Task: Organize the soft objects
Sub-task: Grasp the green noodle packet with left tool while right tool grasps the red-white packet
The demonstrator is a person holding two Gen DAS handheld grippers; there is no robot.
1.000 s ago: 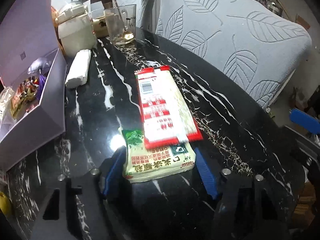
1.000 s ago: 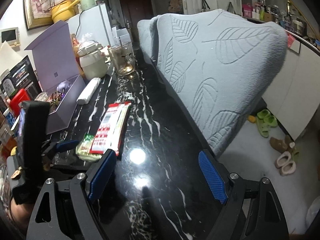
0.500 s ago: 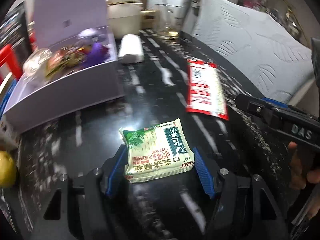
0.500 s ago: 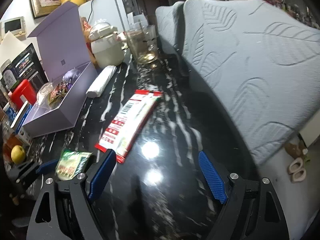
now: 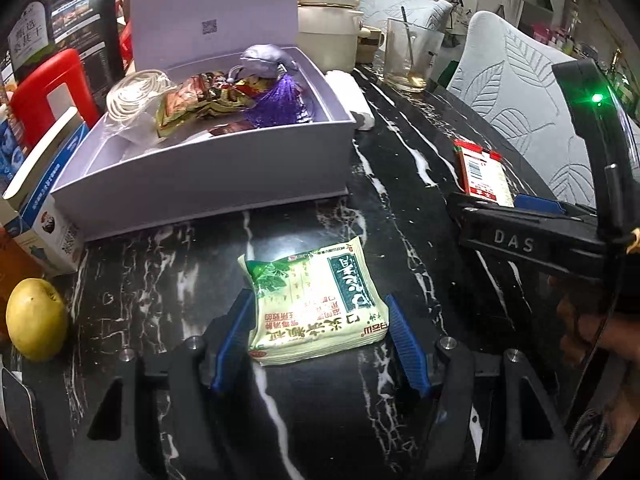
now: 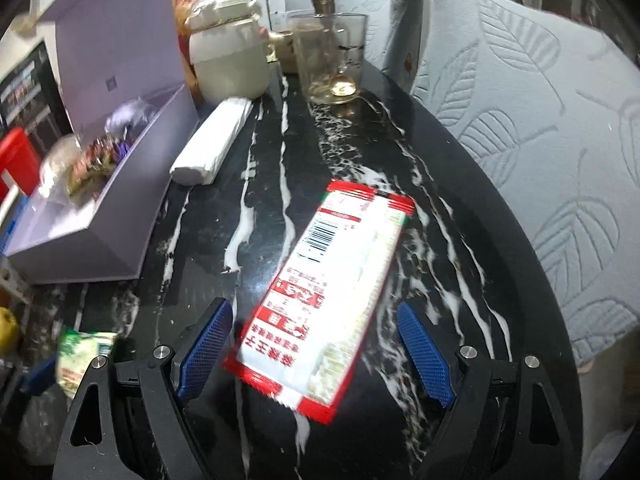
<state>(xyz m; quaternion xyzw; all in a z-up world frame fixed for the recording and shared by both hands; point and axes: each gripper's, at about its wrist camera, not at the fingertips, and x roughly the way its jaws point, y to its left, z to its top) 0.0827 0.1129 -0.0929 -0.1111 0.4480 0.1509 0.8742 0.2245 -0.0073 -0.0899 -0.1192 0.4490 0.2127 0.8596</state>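
Flanking green packet [image 5: 316, 304], left hand-held gripper [image 5: 320, 340] apparently clamping; lavender box [image 5: 208, 168] beyond.

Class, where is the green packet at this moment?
In the left wrist view, the green packet sits gripped between the left gripper fingers, above the black marble table, just before the lavender box.

My right hand-held gripper [image 6: 312, 352] is spread wide, its blue pads either side of the near end of the red packet [image 6: 324, 296] lying flat on the counter [image 6: 440, 240]. Left of that packet sits the purple box [image 6: 120, 216]; beyond it, a white roll [image 6: 212, 142], jar [image 6: 228, 56] and glass [image 6: 330, 58].
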